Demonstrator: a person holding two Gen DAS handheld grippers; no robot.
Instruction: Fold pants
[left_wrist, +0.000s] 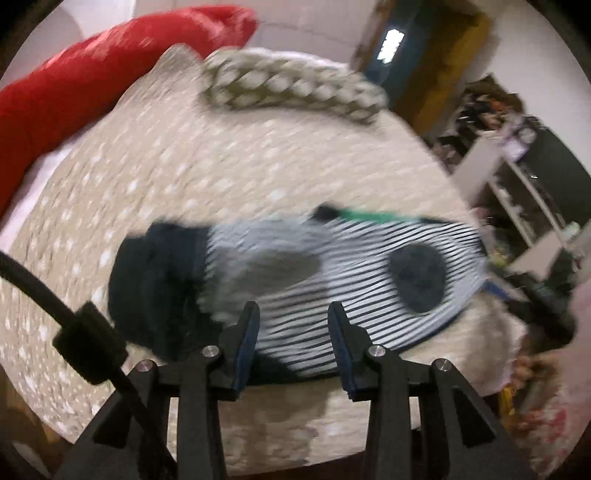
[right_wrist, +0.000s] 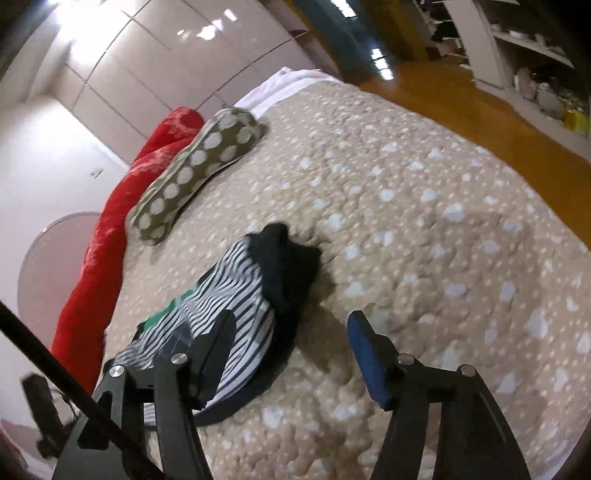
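Observation:
The pants (left_wrist: 295, 295) are small, white with thin dark stripes, dark navy cuffs, a round navy patch and a green bit at the far edge. They lie bunched on a beige quilted bed cover (left_wrist: 221, 166). My left gripper (left_wrist: 293, 314) is open, its jaws either side of the near striped edge, holding nothing. In the right wrist view the pants (right_wrist: 236, 295) lie left of centre. My right gripper (right_wrist: 291, 321) is open and empty, its left finger (right_wrist: 218, 332) over the striped cloth, its right finger (right_wrist: 364, 339) over bare cover.
A dotted olive pillow (right_wrist: 199, 162) and a red cushion (right_wrist: 122, 221) lie along the bed's far side. White wardrobe doors (right_wrist: 166, 48) stand behind. Wooden floor (right_wrist: 480, 110) and cluttered shelves (right_wrist: 535, 55) lie beyond the bed's right edge.

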